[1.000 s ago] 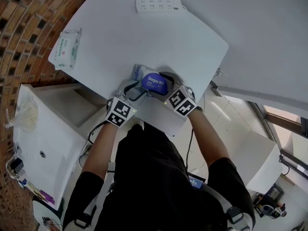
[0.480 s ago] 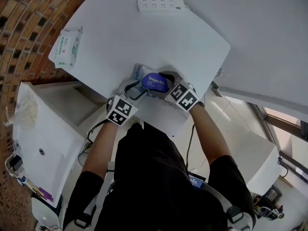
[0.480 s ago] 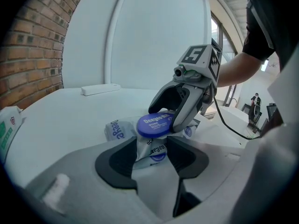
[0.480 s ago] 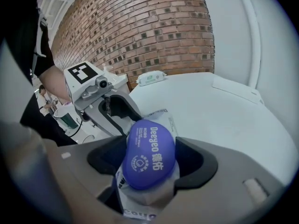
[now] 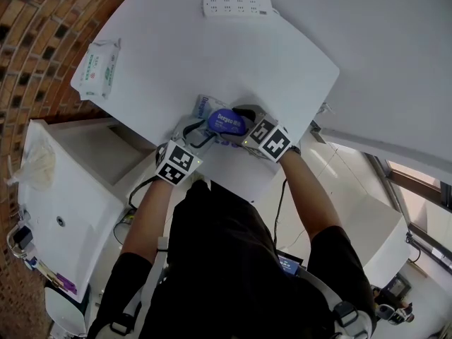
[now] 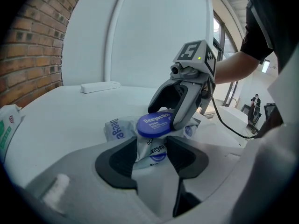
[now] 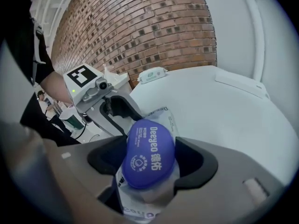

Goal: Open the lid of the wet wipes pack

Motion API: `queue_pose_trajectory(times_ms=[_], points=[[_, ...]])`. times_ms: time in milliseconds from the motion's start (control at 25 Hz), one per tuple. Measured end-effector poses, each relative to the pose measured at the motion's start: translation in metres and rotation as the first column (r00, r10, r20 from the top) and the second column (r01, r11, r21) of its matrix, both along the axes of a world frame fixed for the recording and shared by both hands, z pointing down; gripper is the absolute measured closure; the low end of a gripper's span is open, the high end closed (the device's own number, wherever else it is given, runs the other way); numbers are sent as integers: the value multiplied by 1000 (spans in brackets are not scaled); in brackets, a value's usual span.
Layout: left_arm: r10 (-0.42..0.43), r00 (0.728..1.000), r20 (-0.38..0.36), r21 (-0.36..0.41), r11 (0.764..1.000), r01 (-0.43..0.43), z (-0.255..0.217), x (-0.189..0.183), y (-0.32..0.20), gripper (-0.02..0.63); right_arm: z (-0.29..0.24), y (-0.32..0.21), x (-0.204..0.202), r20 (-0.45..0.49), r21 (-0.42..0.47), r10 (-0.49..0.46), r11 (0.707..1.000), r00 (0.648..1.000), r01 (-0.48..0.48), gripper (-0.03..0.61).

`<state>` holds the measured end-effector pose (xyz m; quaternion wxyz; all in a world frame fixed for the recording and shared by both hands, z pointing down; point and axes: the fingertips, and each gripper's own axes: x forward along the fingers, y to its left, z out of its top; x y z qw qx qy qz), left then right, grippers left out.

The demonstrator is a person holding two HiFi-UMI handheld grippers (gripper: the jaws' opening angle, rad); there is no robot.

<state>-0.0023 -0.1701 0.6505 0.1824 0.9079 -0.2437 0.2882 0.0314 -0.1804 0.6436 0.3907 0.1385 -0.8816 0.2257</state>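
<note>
A white wet wipes pack (image 5: pixel 203 106) with a blue oval lid (image 5: pixel 226 123) sits at the near edge of the white table (image 5: pixel 176 48). My left gripper (image 6: pixel 150 155) is shut on the pack's near end, pinching the wrapper just below the lid (image 6: pixel 156 124). From the opposite side, my right gripper (image 7: pixel 149 160) is shut with the blue lid (image 7: pixel 149 153) between its jaws. In the left gripper view the lid stands tilted up off the wrapper, with the right gripper's (image 6: pixel 175 111) finger against its edge. The left gripper (image 7: pixel 122 113) shows just beyond the pack.
A second wipes pack with green print (image 5: pixel 99 70) lies at the table's far left edge. A white power strip (image 5: pixel 236 6) lies at the far side. A white cabinet (image 5: pixel 63 189) stands to the left below the table, next to a brick wall.
The right gripper has shifted slightly farther over the pack, still on the blue lid. The left gripper and the pack have hardly moved.
</note>
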Motion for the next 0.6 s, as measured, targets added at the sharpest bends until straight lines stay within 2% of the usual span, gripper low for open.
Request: queue_pose_trajectory(times_ms=[360,600], points=[[10,1000,18,-14,1000,-10,5,2,3,408,6,3,-7,-58,14,10,1000,998,-9,235],[16,1000,24,-25,1000,-15,7,1,3,409,12,6,-5,-98,62,-7,998,995,14,241]])
